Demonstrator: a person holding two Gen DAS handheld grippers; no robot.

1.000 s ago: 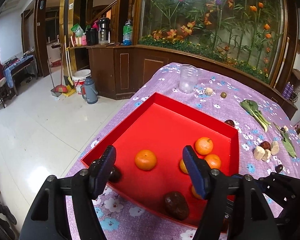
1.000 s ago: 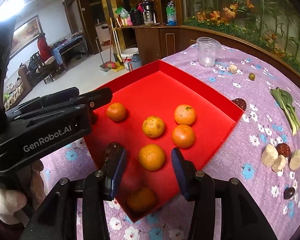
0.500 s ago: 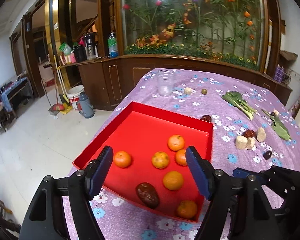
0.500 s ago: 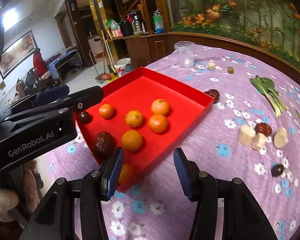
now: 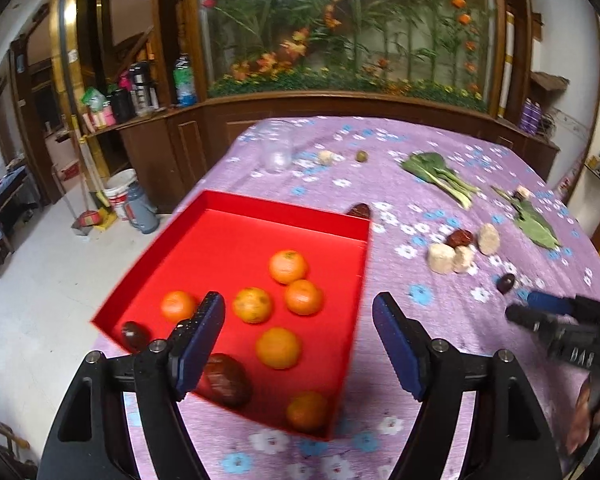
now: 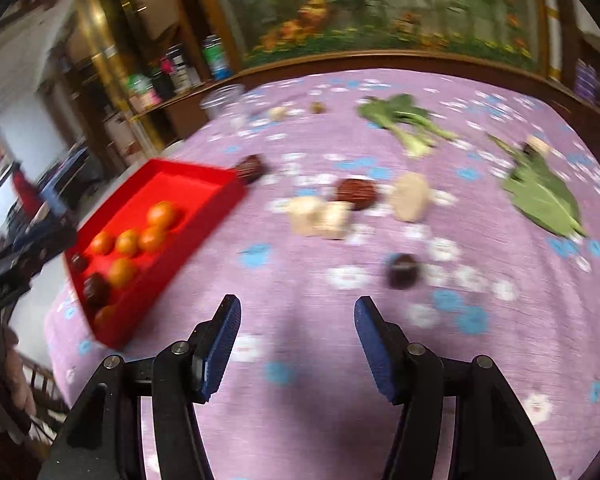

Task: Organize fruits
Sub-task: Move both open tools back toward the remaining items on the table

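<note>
Right tongs (image 6: 296,344) swung off red tray (image 6: 204,216) to bare desk, jaws just widening, empty; left tongs (image 5: 298,338) wide, empty. Oranges (image 5: 278,347) in tray, lower left; dark fruit (image 6: 403,270) frame centre left outside.

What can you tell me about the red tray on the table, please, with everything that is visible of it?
The red tray is a shallow, square box with low upright walls, probably cardboard. It lies flat and open on the purple flowered cloth near the table's left edge. Inside lie six oranges and two dark brown fruits. Another dark fruit lies outside, against its far corner. Neither gripper touches it.
</note>
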